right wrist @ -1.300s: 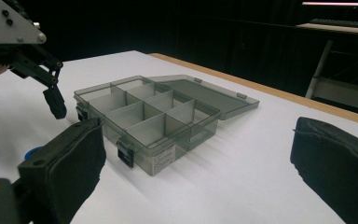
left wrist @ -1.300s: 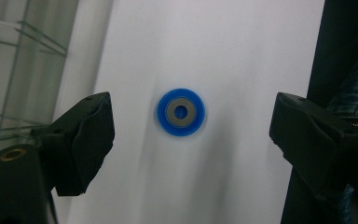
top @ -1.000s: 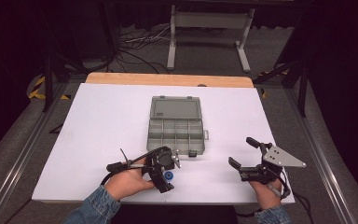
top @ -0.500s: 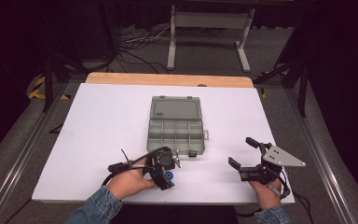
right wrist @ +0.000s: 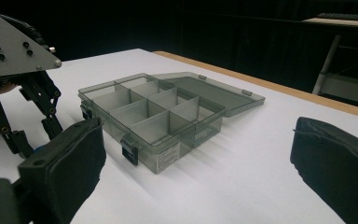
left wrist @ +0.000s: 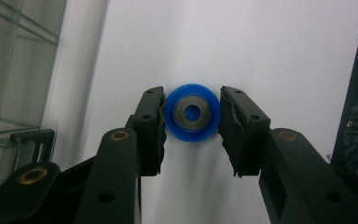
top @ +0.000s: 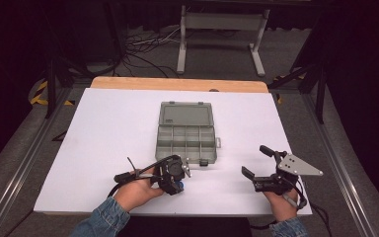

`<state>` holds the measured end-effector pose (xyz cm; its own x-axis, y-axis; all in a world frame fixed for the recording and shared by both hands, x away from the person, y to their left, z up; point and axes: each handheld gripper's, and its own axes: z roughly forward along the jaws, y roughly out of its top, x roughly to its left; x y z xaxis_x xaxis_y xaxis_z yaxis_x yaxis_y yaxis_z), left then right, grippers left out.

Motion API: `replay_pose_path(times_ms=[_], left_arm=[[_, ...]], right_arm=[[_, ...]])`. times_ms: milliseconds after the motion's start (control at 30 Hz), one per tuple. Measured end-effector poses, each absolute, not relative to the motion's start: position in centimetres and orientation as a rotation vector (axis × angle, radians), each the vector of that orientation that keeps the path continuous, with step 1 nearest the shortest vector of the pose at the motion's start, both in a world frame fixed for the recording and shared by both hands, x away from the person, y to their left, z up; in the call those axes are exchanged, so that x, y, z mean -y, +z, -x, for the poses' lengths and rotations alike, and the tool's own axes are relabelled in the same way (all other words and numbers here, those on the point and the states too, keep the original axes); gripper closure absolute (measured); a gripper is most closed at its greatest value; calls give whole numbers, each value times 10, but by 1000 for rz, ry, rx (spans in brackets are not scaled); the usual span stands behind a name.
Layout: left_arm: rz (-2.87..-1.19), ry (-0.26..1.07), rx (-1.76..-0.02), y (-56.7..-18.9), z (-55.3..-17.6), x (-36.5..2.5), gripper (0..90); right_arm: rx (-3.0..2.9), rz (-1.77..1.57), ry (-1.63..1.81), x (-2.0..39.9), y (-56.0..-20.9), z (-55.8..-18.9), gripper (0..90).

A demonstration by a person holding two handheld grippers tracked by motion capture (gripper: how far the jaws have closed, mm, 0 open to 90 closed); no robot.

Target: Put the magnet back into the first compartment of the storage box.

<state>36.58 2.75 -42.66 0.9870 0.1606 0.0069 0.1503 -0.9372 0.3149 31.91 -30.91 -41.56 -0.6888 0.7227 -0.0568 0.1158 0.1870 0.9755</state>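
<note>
A blue ring [left wrist: 192,113] with a grey metal centre lies flat on the white table top. My left gripper [left wrist: 193,91] has just been closing, and its pads now press the ring from both sides. In the high view the left gripper [top: 175,181] sits at the front edge of the table, just in front of the grey compartment box [top: 186,133], with the blue ring [top: 178,185] at its tip. My right gripper [top: 256,160] rests at the front right with its jaws wide apart and nothing between them. In the right gripper view the right gripper [right wrist: 198,140] faces the box [right wrist: 154,112].
The box's lid [top: 186,114] lies open and flat on the far side; its compartments look bare. The white table top [top: 103,143] ends in a wooden strip [top: 177,84] at the back. Cables and a metal stand [top: 222,29] are on the floor beyond.
Both hands stay where they were. In the high view the left jaws look slightly closer together around the blue ring.
</note>
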Motion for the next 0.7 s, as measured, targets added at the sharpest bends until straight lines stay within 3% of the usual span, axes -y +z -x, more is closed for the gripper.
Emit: replay_pose_path(times_ms=[700], left_arm=[[-2787,63,-183,-398,-359,-34,623]], right_arm=[[-1956,-783,1527,308,-415,-319,40]])
